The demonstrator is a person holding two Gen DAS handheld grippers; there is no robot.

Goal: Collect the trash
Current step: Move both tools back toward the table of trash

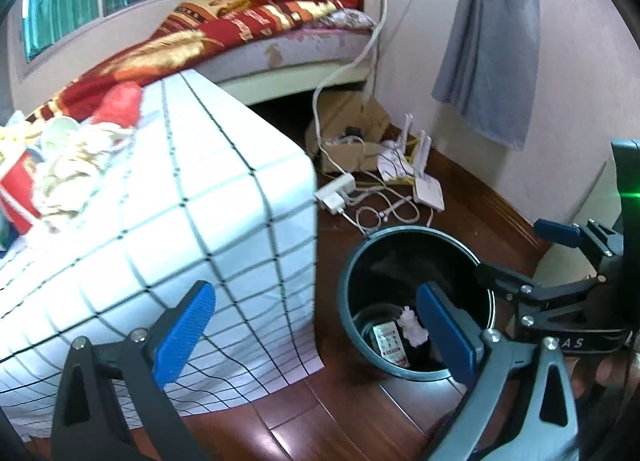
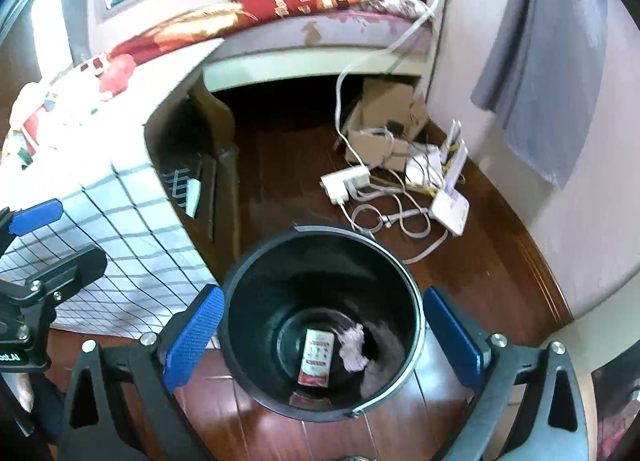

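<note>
A dark round bin (image 1: 343, 289) stands on the wooden floor beside a table draped in a white checked cloth (image 1: 200, 201). At its bottom lie a red-and-white packet (image 2: 318, 357) and a crumpled white tissue (image 2: 354, 347). My right gripper (image 2: 323, 293) hangs open straight above the bin (image 2: 240, 269), with nothing between its blue pads. My left gripper (image 1: 314, 290) is open too and holds nothing, spanning the table's corner and the bin's left rim. On the tabletop at the far left lies a pile of crumpled paper (image 1: 68, 165), a red pack (image 1: 18, 189) and a red bag (image 1: 118, 103).
Behind the bin the floor holds a power strip (image 1: 336, 191), tangled cables (image 1: 384, 215), a white router (image 1: 428, 191) and an open cardboard box (image 1: 352, 129). A bed (image 1: 280, 49) with a red patterned blanket runs along the back. A grey cloth (image 1: 492, 41) hangs on the right wall.
</note>
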